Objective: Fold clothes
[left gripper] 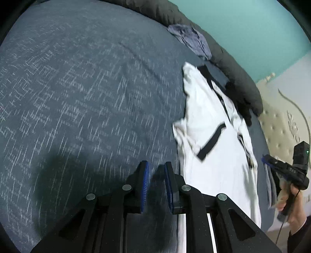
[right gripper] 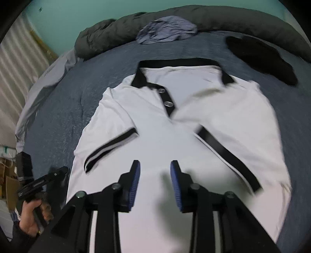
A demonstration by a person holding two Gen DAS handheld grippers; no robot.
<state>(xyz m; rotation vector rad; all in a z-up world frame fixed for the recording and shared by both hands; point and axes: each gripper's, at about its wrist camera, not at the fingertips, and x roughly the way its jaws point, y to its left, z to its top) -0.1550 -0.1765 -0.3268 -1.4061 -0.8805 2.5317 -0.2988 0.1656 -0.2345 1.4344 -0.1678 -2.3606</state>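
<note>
A white polo shirt (right gripper: 175, 140) with a black collar and black sleeve bands lies face up on the dark blue bed cover (left gripper: 77, 97). Both its sleeves are folded inward across the chest. My right gripper (right gripper: 155, 165) hovers over the shirt's lower middle, open, with nothing between the blue pads. The left gripper (left gripper: 157, 167) stands over bare bed cover just left of the shirt (left gripper: 213, 126), its jaws a narrow gap apart and empty. Each view shows the other gripper in a hand: the right one (left gripper: 272, 161) beyond the shirt, the left one (right gripper: 62, 171) at the lower left.
A crumpled blue-grey garment (right gripper: 167, 29) and a black garment (right gripper: 262, 56) lie past the collar, against a rolled dark grey duvet (right gripper: 223, 17). A pale grey cloth (right gripper: 44, 81) hangs off the bed's left side. A tufted headboard (left gripper: 276, 124) stands at the right of the left wrist view.
</note>
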